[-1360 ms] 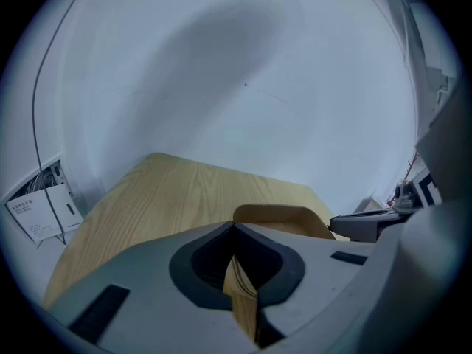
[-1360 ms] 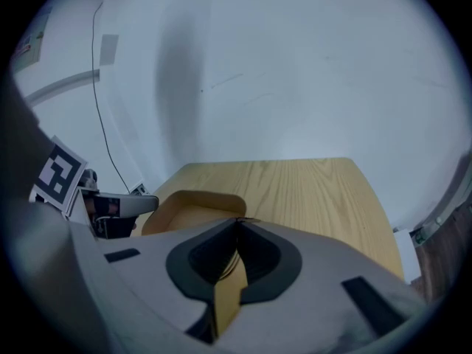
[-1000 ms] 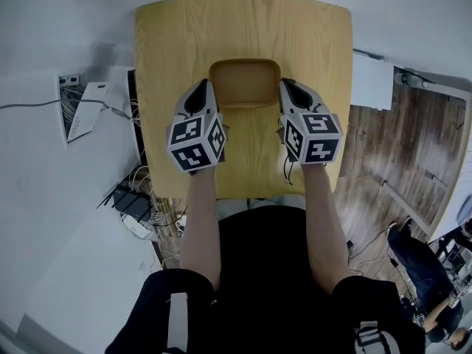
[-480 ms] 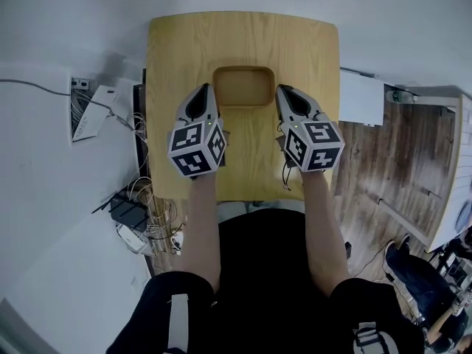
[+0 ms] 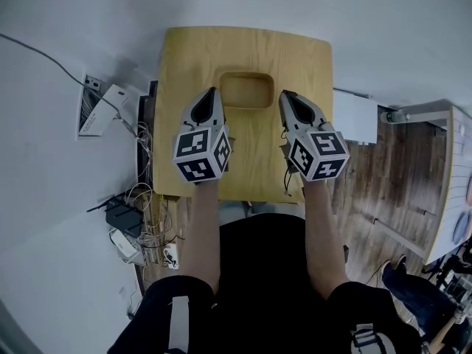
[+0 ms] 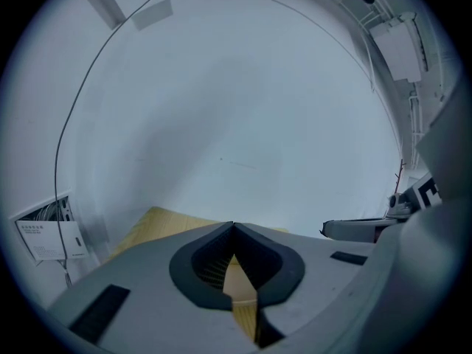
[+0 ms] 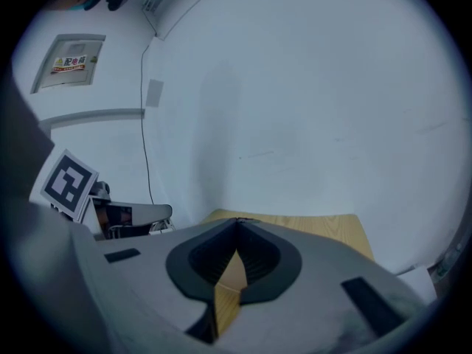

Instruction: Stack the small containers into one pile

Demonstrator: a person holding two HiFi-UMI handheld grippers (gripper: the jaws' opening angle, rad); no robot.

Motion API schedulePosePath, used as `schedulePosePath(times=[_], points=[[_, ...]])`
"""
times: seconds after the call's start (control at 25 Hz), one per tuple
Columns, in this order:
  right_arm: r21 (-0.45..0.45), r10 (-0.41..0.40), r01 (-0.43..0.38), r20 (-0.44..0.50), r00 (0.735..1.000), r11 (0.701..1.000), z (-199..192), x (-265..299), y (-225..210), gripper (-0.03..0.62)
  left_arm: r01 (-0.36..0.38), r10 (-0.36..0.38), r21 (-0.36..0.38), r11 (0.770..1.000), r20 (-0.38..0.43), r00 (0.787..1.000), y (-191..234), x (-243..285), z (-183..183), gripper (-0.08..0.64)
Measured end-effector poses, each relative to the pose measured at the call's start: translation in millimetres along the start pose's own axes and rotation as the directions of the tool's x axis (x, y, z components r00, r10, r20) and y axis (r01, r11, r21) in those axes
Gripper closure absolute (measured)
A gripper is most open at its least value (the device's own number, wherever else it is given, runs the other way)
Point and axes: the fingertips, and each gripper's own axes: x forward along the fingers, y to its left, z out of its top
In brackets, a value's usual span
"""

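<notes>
One tan container (image 5: 246,91) (open-topped) on table (image 5: 299,50).

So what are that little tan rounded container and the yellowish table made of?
Tan rounded container: probably moulded plastic, matte; uniform colour, soft rounded corners.
Yellowish rectangular table: wood or wood-look laminate, smooth; fine parallel grain lines show.

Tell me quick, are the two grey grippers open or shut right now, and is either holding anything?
Left gripper: shut, tips together, nothing held.
Right gripper: shut, tips together, nothing held.
</notes>
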Motion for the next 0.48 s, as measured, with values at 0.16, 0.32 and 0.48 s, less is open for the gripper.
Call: schedulePosePath(times=[0.16, 0.32, 0.48], points=[[-0.026, 0.023, -0.021, 0.061, 0.998, 0.999, 17, -18, 12, 0.586, 0.005, -0.006, 0.020, 1.000, 0.043, 0.999, -7, -15, 14, 0.558], [-0.039, 0.029, -0.025, 0.109, 0.994, 0.999, 33, -39, 19, 0.584, 0.025, -0.029, 0.053, 0.998, 0.079, 0.996, -22, -28, 25, 0.558], [-0.072, 0.037, -0.026, 0.156, 0.987, 0.997, 56, -62, 25, 0.585, 0.048, -0.054, 0.050, 0.998, 0.136, 0.989, -36, -42, 43, 0.560]])
